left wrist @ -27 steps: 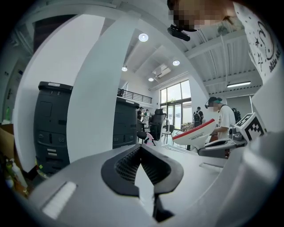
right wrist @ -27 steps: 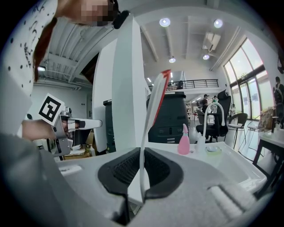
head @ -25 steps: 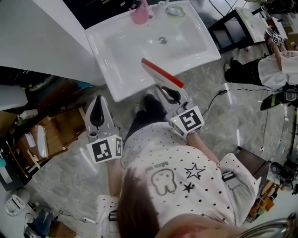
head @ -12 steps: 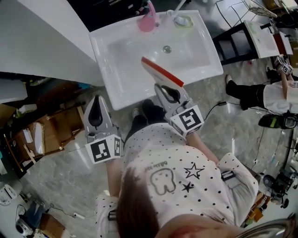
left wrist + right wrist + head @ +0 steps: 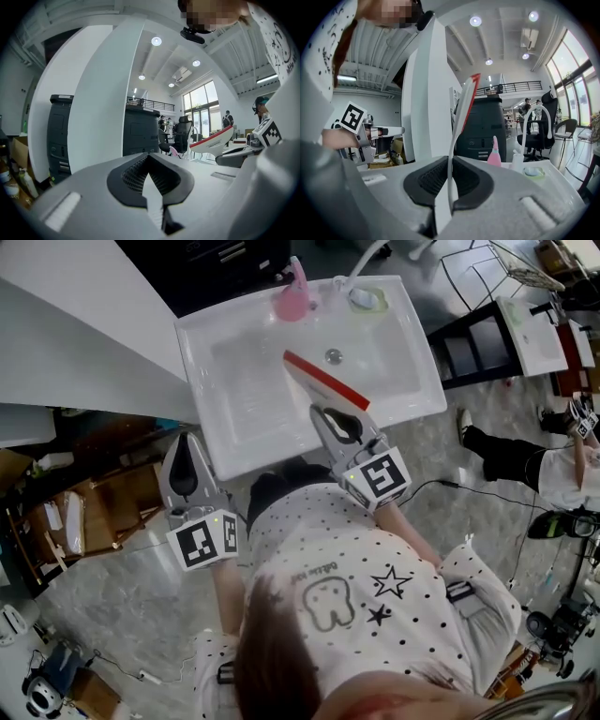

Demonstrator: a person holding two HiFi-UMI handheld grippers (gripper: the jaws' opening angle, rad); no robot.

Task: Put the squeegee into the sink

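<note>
A white squeegee (image 5: 323,385) with a red blade edge sticks out over the basin of the white sink (image 5: 202,334), its tip close to the drain (image 5: 333,356). My right gripper (image 5: 339,418) is shut on its handle, and in the right gripper view the squeegee (image 5: 461,112) rises from between the pads of that gripper (image 5: 451,161). My left gripper (image 5: 184,444) hangs left of the sink's front corner, shut with nothing in it. The left gripper view shows the closed left gripper (image 5: 150,159) and the squeegee (image 5: 213,140) off to the right.
A pink bottle (image 5: 289,298), a white faucet (image 5: 361,263) and a green soap dish (image 5: 367,298) line the sink's back rim. A white counter (image 5: 75,334) stands at left, a black rack (image 5: 478,343) at right. A wooden crate (image 5: 94,512) and another person (image 5: 553,474) are on the floor.
Both grippers have moved forward toward the sink. The squeegee's tip has gone from the sink's front edge to over the basin near the drain. Both grips look the same.
</note>
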